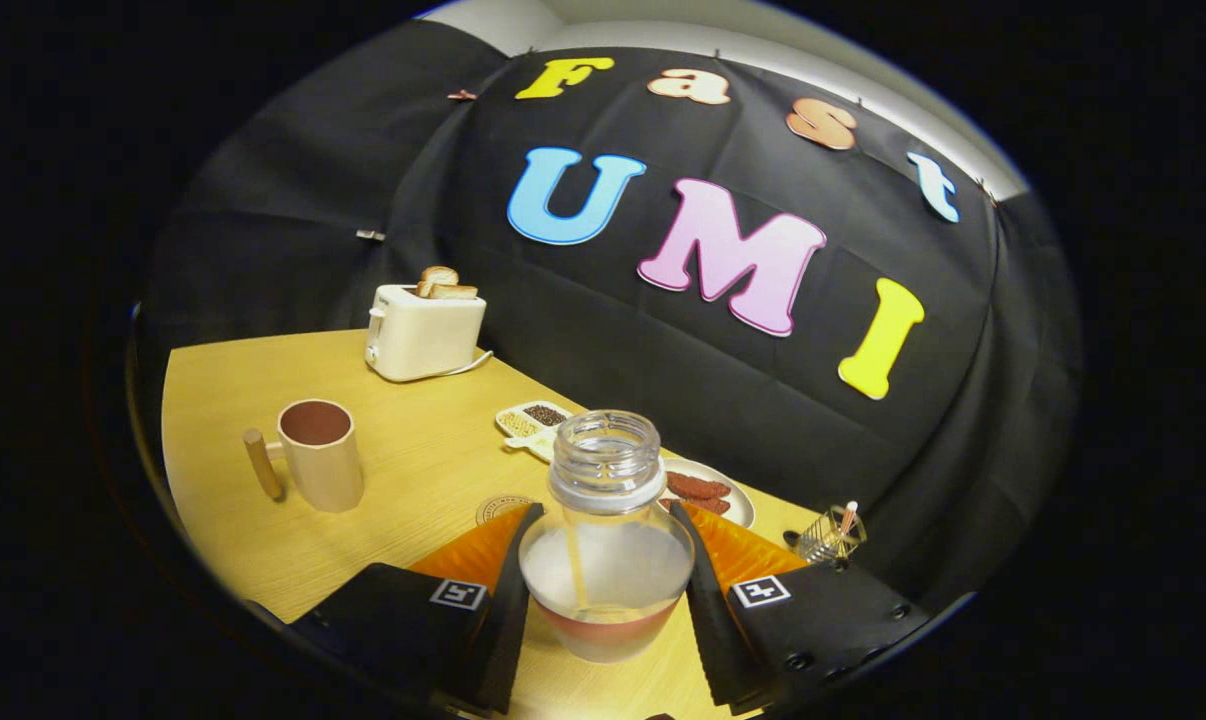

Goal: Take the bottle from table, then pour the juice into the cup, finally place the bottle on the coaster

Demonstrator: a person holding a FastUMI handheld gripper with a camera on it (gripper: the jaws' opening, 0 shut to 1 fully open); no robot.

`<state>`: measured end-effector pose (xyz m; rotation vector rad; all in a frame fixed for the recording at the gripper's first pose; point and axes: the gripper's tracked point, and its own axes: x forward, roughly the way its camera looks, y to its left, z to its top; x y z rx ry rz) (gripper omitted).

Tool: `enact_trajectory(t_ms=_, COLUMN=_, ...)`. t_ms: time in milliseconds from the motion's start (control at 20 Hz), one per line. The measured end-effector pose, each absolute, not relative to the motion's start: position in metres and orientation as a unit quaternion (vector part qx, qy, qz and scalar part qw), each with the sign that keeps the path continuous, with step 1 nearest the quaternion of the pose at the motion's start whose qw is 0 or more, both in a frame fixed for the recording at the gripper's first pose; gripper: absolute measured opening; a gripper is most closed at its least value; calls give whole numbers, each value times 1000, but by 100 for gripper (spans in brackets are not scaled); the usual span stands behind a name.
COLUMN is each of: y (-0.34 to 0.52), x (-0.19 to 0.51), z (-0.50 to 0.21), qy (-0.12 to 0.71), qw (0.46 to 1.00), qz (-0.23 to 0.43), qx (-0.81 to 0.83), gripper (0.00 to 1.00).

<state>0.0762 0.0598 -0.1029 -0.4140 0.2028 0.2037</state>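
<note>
Black cloth walls close in a pale wooden counter (413,470) set with breakfast things. At the near edge of the counter, the gripper (606,590) has its two fingers closed against the sides of the bottle (606,560), one finger on each flank of the rounded body, so it is pinching the bottle. The bottle stands upright between the fingers, its mouth open and uncapped, with a little reddish juice in the bottom. Whether its base is on the counter or just lifted off, I cannot tell from this angle.

Just beyond the left finger, a round coaster (498,508) lies flat, partly hidden by the finger. Behind the bottle are a plate (738,505) with reddish-brown slices and a small divided dish (531,420) of grains. Off beyond the right finger stands a small wire holder (831,537) with sticks in it. Further left, well apart from the bottle, the cup (320,455) stands upright with a wooden handle pointing away from the bottle; its inside looks dark, and it is hard to say if it holds anything. A toaster (423,332) with toast sits toward the far edge.

By my judgement, the grasp is made and the task is at its first stage: carrying to the cup, pouring, and setting the bottle on the coaster appear to remain.
</note>
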Motion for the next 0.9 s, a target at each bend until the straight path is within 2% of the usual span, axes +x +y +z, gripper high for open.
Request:
enact_trajectory(t_ms=300, y=115, x=92, z=-100, qy=110, qw=943, qz=119, qx=-290, gripper=74)
enact_trajectory(t_ms=650, y=163, x=109, z=-107, qy=111, qw=898, qz=104, qx=-412, gripper=73)
enact_trajectory(t_ms=900, y=195, x=118, z=-121, qy=95, qw=847, qz=113, qx=-511, gripper=73)
